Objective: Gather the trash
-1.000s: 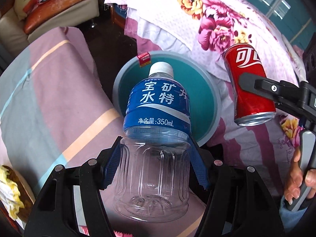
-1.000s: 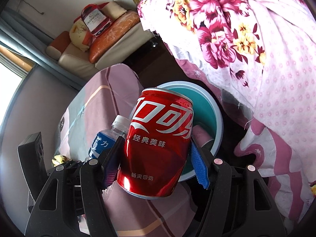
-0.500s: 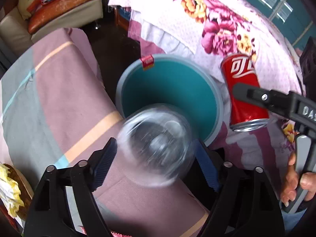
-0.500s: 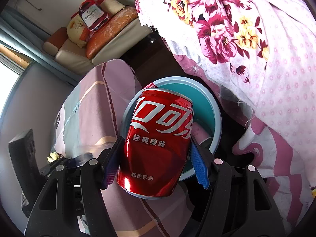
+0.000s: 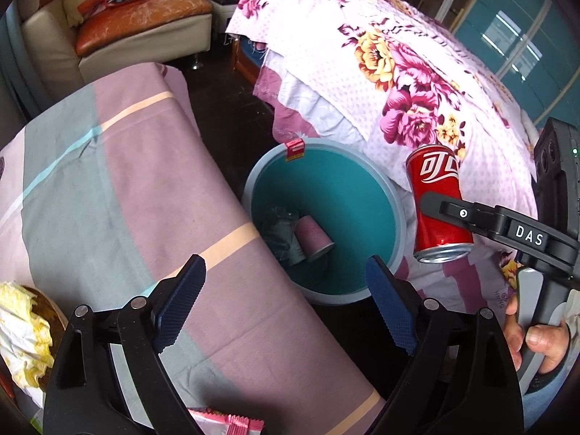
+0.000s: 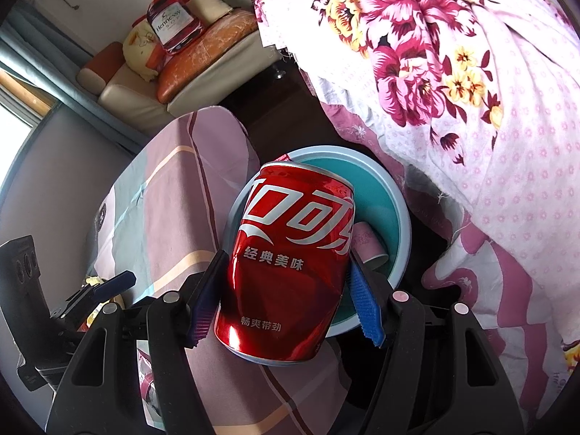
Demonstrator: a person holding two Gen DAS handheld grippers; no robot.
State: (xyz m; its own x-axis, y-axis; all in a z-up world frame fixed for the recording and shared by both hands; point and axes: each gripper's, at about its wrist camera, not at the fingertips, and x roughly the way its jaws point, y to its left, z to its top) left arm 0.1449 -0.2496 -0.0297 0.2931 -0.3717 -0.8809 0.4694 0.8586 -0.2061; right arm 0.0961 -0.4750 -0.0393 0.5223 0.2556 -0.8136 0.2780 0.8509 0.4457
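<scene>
Right hand-held gripper (image 6: 286, 311) clamped on red can (image 6: 290, 261), poised above teal bin (image 5: 395, 217). Left hand-held gripper (image 5: 286, 304) empty, jaws opening. Risk: can released off-centre, striking rim, bouncing onto floor beside floral bedspread (image 5: 398, 83).

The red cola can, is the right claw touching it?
Touching. The right wrist view shows the right claw with both blue pads pressed against the sides of the red cola can, holding it above the teal bin.
</scene>
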